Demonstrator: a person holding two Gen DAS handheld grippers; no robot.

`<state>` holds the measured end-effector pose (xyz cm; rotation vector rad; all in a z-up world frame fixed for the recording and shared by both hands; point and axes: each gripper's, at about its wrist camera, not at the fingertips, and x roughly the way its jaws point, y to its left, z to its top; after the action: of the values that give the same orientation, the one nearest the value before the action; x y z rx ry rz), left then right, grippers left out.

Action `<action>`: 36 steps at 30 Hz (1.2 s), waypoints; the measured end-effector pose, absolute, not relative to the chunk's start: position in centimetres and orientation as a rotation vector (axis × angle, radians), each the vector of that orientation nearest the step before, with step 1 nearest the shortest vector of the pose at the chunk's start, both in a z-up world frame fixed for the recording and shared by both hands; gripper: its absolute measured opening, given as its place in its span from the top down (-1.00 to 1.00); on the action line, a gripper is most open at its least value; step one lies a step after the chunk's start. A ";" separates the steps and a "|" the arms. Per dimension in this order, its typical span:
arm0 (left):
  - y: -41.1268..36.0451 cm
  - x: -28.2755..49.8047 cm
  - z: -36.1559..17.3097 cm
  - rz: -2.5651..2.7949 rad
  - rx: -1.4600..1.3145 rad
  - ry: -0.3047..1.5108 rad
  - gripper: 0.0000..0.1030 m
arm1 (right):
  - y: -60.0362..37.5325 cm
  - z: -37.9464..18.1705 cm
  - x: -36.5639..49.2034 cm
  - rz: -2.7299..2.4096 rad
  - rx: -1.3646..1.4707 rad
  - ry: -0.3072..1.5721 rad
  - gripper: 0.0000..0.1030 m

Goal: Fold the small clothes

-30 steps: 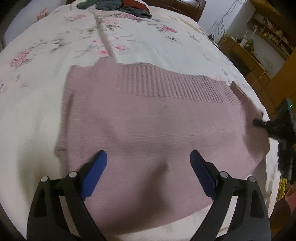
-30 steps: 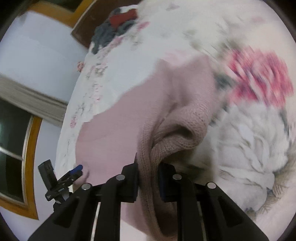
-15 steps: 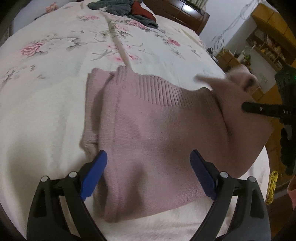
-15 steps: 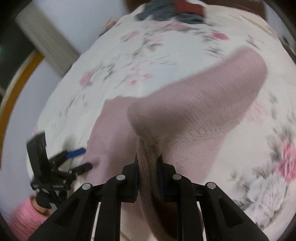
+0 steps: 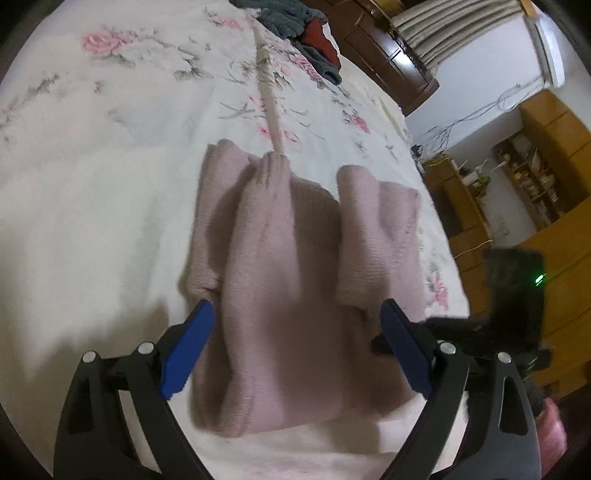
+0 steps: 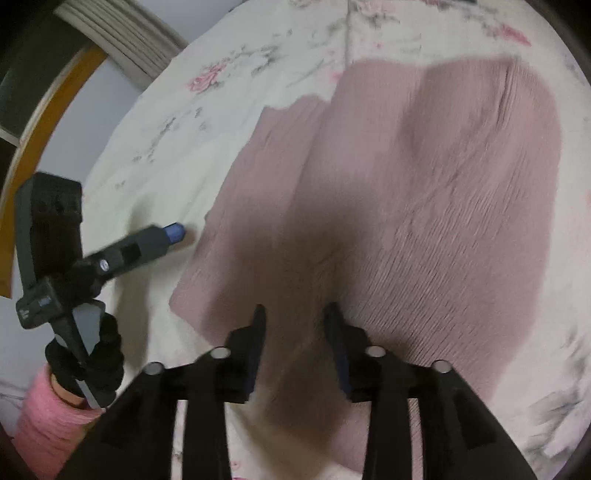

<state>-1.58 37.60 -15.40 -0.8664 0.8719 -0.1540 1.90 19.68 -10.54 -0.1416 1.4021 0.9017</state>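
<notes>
Hovering over the bed (image 5: 92, 192), I keep my left gripper (image 5: 295, 345) spread wide above the pink knit sweater (image 5: 295, 266), its blue pads (image 5: 188, 347) set either side of the garment's near end and gripping nothing. The sweater lies on the floral bedspread near the bed's right edge, with both sides turned in over the middle: one long fold runs down its left side and a shorter rolled fold sits on its right, a ribbed band showing between them at the far end. A pale crease in the bedspread runs from the sweater toward the far end of the bed, where a pile of dark grey and red clothes (image 5: 299, 26) lies beside the wooden headboard (image 5: 384, 48).

My right gripper (image 6: 295, 325) is low over the sweater (image 6: 424, 192), its jaws parted by a moderate gap with the knit beneath them; they close on nothing that I can see, though the view is blurred with motion. From the right wrist the left gripper (image 6: 173, 232) shows at the left, one blue tip just beside the sweater's edge, close over the bedspread. A gloved hand (image 6: 92, 354) in a pink sleeve (image 6: 48, 413) holds its handle. From the left wrist, the right gripper (image 5: 461, 328) appears dark and blurred at the bed's right edge.
</notes>
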 end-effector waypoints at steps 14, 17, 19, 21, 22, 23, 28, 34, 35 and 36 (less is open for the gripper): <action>30.2 3.8 -17.2 -0.266 -0.899 0.984 -0.76 | 4.2 -8.9 4.0 0.809 0.191 1.293 0.22; 29.3 4.6 -17.4 -0.263 -0.897 0.995 -0.76 | 1.6 -10.2 4.3 0.781 0.237 1.302 0.22; 28.8 4.9 -17.4 -0.272 -0.916 0.996 -0.76 | 0.6 -11.0 4.2 0.774 0.257 1.309 0.22; 28.1 5.1 -17.2 -0.281 -0.912 0.994 -0.76 | -0.2 -12.0 4.3 0.769 0.271 1.320 0.22; 27.7 5.3 -17.2 -0.281 -0.900 1.000 -0.76 | -0.5 -12.5 4.3 0.767 0.275 1.325 0.22; 27.3 5.6 -17.3 -0.282 -0.892 1.012 -0.76 | -0.5 -12.7 4.1 0.767 0.279 1.327 0.22; 26.8 6.6 -18.4 -0.271 -0.926 1.048 -0.76 | -1.3 -13.6 3.9 0.779 0.301 1.330 0.19; 26.3 6.4 -17.8 -0.282 -0.940 1.032 -0.40 | -2.3 -14.3 4.1 0.782 0.304 1.330 0.12; 25.9 6.5 -17.4 -0.293 -0.936 1.037 -0.24 | -2.4 -14.4 4.2 0.781 0.310 1.331 0.12; 25.7 6.4 -17.3 -0.290 -0.919 1.039 -0.24 | -2.3 -14.5 4.2 0.779 0.315 1.333 0.11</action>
<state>6.44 25.67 -17.28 -0.9192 1.0387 -0.2903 4.24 -2.33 -14.47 0.3147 1.3327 0.7795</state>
